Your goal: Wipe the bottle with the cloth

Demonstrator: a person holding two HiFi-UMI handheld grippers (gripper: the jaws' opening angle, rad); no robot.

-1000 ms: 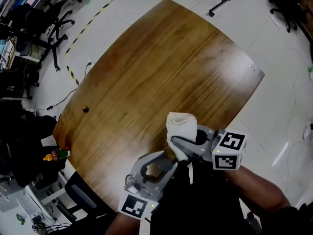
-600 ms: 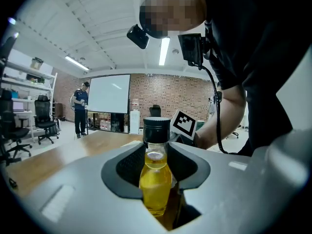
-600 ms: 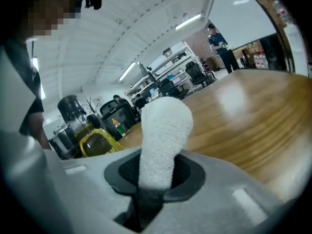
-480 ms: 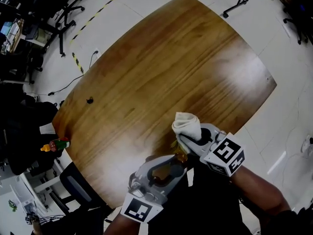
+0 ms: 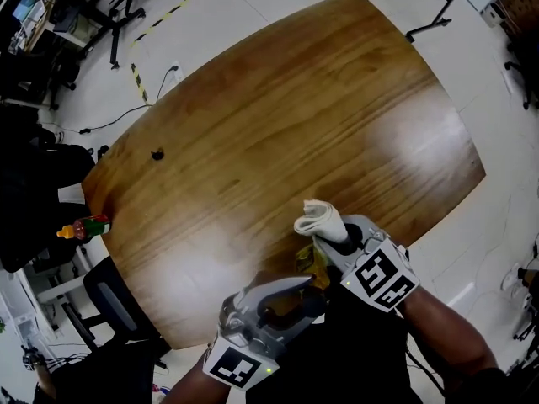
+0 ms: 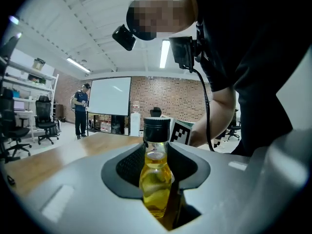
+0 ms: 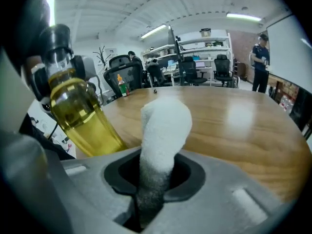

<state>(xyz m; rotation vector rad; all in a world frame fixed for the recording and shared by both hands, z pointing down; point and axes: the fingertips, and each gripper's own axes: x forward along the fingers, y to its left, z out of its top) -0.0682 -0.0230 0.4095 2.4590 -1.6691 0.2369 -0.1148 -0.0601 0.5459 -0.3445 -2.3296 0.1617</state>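
Left tongs (image 5: 313,291): closed on the bottle (image 6: 156,182), with one jaw pressed against each side of its lower body.
Bottle: small and clear, filled with yellow liquid and topped by a black cap (image 6: 157,128). It was at the near edge of the bench (image 5: 278,116), close in front of the person. It stood upright between the jaws in the left gripper view. Whether its base rested on the bench could not be told.
Right tongs (image 5: 327,244): closed on the cloth (image 7: 163,130), pinching its lower end so that the rest stuck out past the jaws.
Cloth: white and bunched into a rolled wad. It was just beside the bottle, on the side toward the person's right. No view showed clearly whether the two touched.
Bench: wooden and glossy, with rounded corners. A small dark object (image 5: 157,154) lay far off toward its left part.
Beyond the bench: a red and green bottle (image 5: 82,227) stood off the left edge, and an office chair (image 5: 109,297) was near the front corner.
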